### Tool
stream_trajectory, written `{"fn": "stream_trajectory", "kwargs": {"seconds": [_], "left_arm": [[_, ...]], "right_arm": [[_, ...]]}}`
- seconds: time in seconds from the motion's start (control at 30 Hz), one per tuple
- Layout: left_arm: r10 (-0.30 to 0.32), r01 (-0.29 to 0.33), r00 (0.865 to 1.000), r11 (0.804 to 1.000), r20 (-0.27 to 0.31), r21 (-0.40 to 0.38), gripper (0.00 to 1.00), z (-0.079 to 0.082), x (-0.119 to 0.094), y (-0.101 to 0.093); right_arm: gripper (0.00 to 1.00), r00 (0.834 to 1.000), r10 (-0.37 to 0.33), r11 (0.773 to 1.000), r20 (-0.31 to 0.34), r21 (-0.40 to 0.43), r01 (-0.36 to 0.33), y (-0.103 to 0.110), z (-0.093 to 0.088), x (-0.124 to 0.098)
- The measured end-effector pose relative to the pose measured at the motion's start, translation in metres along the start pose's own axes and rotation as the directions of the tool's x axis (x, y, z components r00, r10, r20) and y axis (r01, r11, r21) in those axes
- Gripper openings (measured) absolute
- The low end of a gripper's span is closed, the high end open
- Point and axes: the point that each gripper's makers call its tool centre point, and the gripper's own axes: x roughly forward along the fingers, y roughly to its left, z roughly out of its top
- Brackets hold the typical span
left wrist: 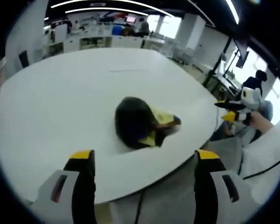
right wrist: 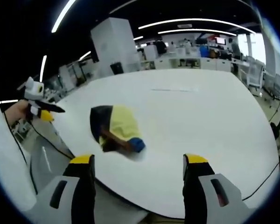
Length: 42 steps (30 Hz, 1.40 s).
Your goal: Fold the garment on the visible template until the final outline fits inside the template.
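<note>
A bunched-up garment (left wrist: 142, 123), dark with yellow and a bit of blue, lies on the large white table (left wrist: 60, 98) near its front edge. In the right gripper view the garment (right wrist: 114, 127) shows more yellow, with a blue patch at its near end. My left gripper (left wrist: 144, 161) stands open above the table edge, short of the garment. My right gripper (right wrist: 139, 164) is open too, held off the table's edge with nothing between its jaws. Each gripper shows in the other's view, the right gripper (left wrist: 235, 112) held in a hand, the left gripper (right wrist: 39, 108) likewise. A faint line (left wrist: 130, 70) marks the far table.
The table's curved front edge (left wrist: 177, 172) runs just ahead of my jaws. Beyond the table are desks and shelves (left wrist: 102, 37) and a white pillar (right wrist: 114, 46). A person (left wrist: 252, 84) sits at the far right. A cable (right wrist: 51, 144) hangs beside the table.
</note>
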Motion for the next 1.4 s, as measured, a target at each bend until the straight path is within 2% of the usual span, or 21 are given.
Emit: {"fn": "stream_trajectory", "kwargs": {"seconds": [0.17,0.9,1.07,1.4], "left_arm": [[-0.014,0.014,1.0,1.0,-0.008,0.006,0.8,-0.001,0.003,-0.003],[-0.03,0.03,0.999,0.999,-0.036,0.014,0.77,-0.002,0.017,-0.007],[-0.035,0.036,0.998,0.999,-0.047,0.02,0.76,-0.004,0.02,-0.008],[-0.05,0.052,0.997,0.998,-0.052,0.039,0.72,-0.002,0.03,-0.01]], "right_arm": [[0.75,1.0,0.002,1.0,-0.006,-0.002,-0.002,-0.001,-0.002,0.003],[0.71,0.999,0.031,1.0,-0.036,-0.002,-0.031,-0.002,-0.013,0.022],[0.65,0.999,0.039,0.999,-0.035,-0.02,-0.04,0.0,-0.018,0.027],[0.63,0.997,0.052,0.998,-0.061,-0.035,-0.054,0.003,-0.025,0.034]]}}
